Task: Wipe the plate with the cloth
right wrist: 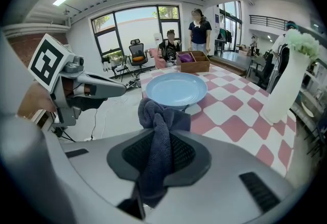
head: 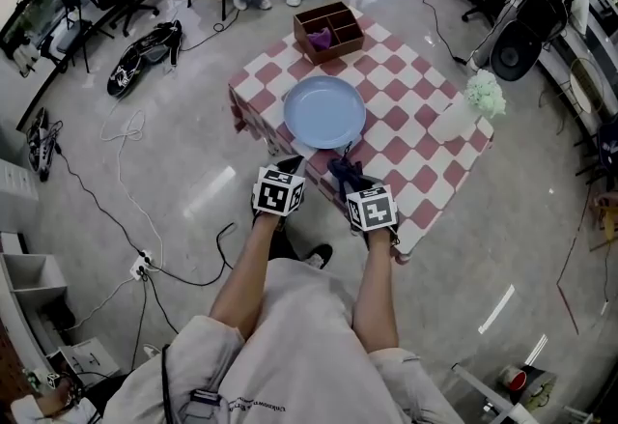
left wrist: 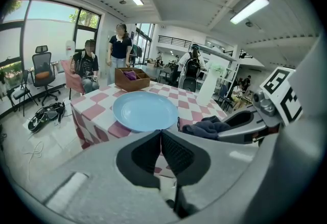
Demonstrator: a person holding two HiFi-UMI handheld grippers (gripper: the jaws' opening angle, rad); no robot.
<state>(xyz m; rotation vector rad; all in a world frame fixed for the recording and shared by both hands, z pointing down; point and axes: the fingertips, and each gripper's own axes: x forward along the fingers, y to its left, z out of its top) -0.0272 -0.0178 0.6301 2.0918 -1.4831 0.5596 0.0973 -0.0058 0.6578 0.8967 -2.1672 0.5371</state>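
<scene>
A light blue plate [head: 324,111] lies on the red-and-white checked table [head: 406,113], near its front left corner; it also shows in the left gripper view [left wrist: 145,110] and the right gripper view [right wrist: 176,89]. My right gripper [head: 345,168] is shut on a dark blue cloth [right wrist: 161,139], held just short of the plate's near rim. The cloth [left wrist: 209,127] bunches out past the jaws. My left gripper [head: 290,164] hangs beside it at the table's front edge, shut with nothing between its jaws.
A brown wooden box [head: 328,32] with a purple thing inside stands at the table's far edge. A white vase with pale green flowers [head: 468,108] stands at the right. People stand and sit beyond the table. Cables and a bag [head: 145,53] lie on the floor at left.
</scene>
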